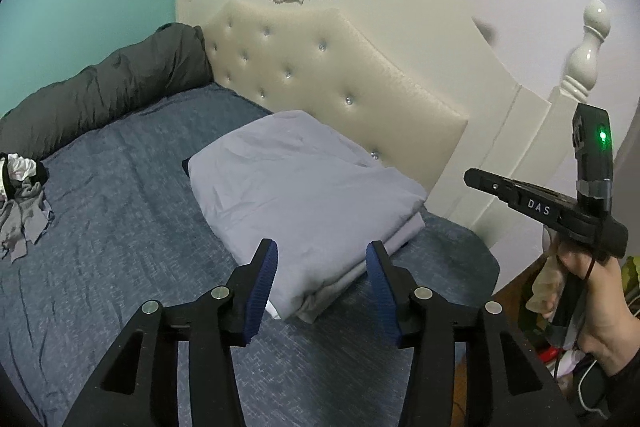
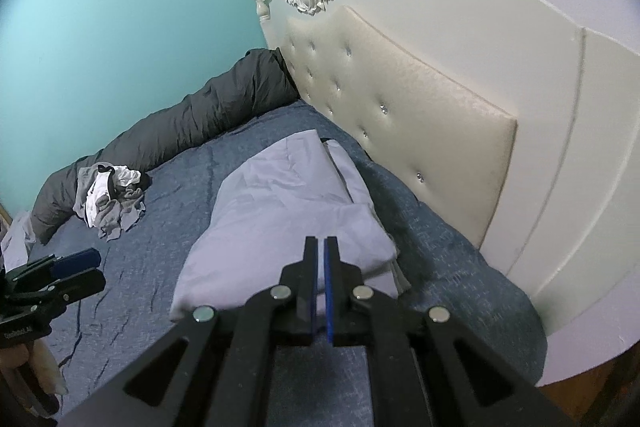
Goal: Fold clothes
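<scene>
On the blue bedspread (image 1: 120,227), right by the tufted headboard (image 1: 320,67), sits my folded lavender garment (image 1: 304,187). My left gripper (image 1: 322,259) hangs above its near edge, jaws spread, nothing between them. My right gripper (image 2: 321,247) is pressed together, empty. Unfolded clothes pile (image 2: 112,199) well apart.

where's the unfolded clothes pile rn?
The crumpled clothes pile lies on the blue bedspread, left in both views, beside the grey rolled duvet, apart from the folded lavender garment.

Tufted headboard (image 1: 320,75), rolled grey duvet (image 1: 104,83)
</scene>
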The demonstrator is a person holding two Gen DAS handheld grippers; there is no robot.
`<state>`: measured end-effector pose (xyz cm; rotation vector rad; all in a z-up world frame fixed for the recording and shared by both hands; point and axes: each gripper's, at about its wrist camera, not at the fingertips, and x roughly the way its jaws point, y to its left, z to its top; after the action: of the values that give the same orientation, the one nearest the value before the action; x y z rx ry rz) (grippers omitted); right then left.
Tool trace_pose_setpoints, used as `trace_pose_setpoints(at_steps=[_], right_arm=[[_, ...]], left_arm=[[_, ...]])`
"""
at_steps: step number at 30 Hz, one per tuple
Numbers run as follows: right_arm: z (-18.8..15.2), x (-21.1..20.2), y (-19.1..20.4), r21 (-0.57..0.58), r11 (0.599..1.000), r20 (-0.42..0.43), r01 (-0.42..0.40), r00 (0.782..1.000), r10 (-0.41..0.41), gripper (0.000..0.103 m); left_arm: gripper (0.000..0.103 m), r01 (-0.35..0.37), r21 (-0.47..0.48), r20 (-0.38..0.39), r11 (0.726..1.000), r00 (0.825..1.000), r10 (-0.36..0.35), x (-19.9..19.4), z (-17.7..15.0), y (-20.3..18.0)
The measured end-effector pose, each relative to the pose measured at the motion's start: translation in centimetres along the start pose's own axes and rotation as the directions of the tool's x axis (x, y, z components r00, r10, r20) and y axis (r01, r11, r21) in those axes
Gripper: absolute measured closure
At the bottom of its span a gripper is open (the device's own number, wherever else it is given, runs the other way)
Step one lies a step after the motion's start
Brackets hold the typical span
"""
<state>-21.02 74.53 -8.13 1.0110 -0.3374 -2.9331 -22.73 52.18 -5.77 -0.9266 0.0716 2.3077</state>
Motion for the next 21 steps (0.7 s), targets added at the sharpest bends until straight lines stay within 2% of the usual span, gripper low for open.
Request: trace_pose_setpoints(at_steps=[5, 9, 14, 21], right_arm=[[-0.7, -2.5, 0.8, 0.003, 1.0, 0.015, 0.022, 1.0, -0.022, 0.099], [-1.5, -4.6, 1.7, -0.007, 0.999, 0.027, 0.046, 0.999, -0.046, 0.09], [-2.5, -6.5, 2.4, 0.011, 0.998, 0.032, 0.054, 0.998, -0.055, 0.084], [-3.8, -9.7, 4.1, 0.004, 0.997, 0.064, 0.072, 0.995, -0.072, 0.064]], left_arm=[[0.047, 0.005, 0.005, 0.023, 1.0, 1.0, -0.005, -2.1, -0.2, -0.8], [0.045, 0.01, 0.008, 0.036, 1.0, 0.999, -0.01, -3.7, -0.4, -1.2], [0.043, 0.008, 0.011, 0.049, 1.0, 0.999, -0.008, -5.5, -0.9, -1.5], [0.038, 0.01, 0.017, 0.065, 1.0, 0.998, -0.011, -7.9, -2.1, -1.6]])
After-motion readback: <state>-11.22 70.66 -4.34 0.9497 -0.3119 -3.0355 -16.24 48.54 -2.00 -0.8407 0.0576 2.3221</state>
